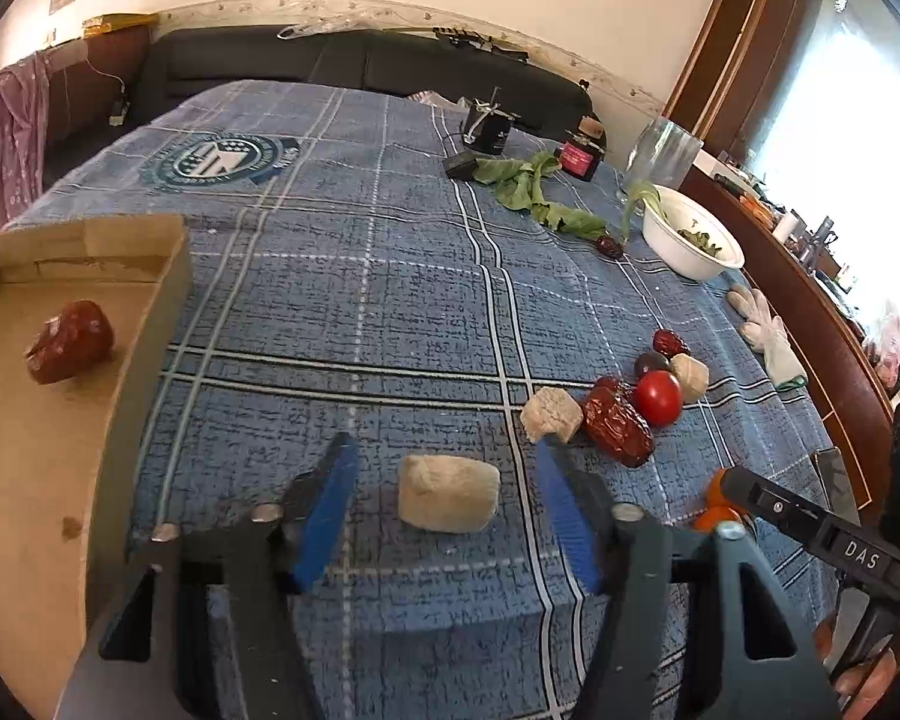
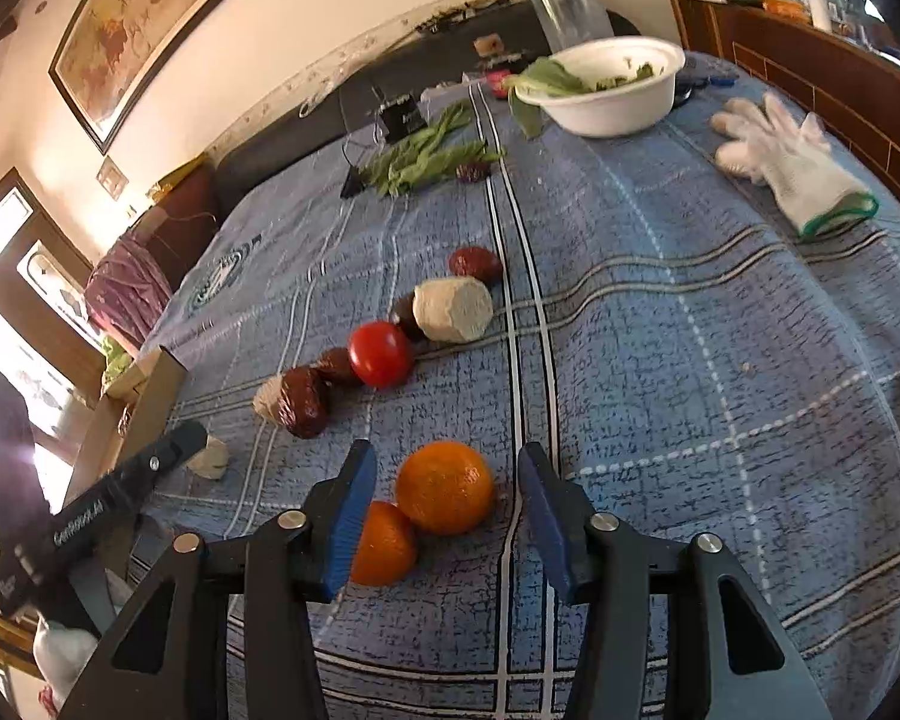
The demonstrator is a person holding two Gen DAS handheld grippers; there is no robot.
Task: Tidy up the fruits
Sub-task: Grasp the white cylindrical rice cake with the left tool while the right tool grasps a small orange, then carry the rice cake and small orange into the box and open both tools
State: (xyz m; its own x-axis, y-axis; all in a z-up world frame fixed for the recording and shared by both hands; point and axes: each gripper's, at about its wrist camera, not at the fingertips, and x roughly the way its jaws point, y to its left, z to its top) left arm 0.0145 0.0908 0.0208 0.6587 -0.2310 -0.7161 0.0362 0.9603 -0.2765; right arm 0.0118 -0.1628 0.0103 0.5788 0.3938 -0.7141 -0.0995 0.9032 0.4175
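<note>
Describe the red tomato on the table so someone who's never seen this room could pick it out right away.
Start at the blue plaid tablecloth and find the loose line of food running from the white bowl toward the cardboard tray. Midway along sits the tomato, between a pale beige chunk and wrinkled dark red dates. It is the only smooth, glossy, bright red round piece.

The cloth (image 2: 660,360) is blue-grey plaid with white and dark stripes and a teal-and-white crest (image 1: 222,159). On it lie two orange oranges (image 2: 447,486), a red tomato (image 2: 381,354), dark red dates (image 1: 621,423) and pale beige blocks (image 1: 450,492). The bowl (image 2: 618,102) is white, the box (image 1: 144,360) brown, the fingers (image 1: 324,516) blue.
</note>
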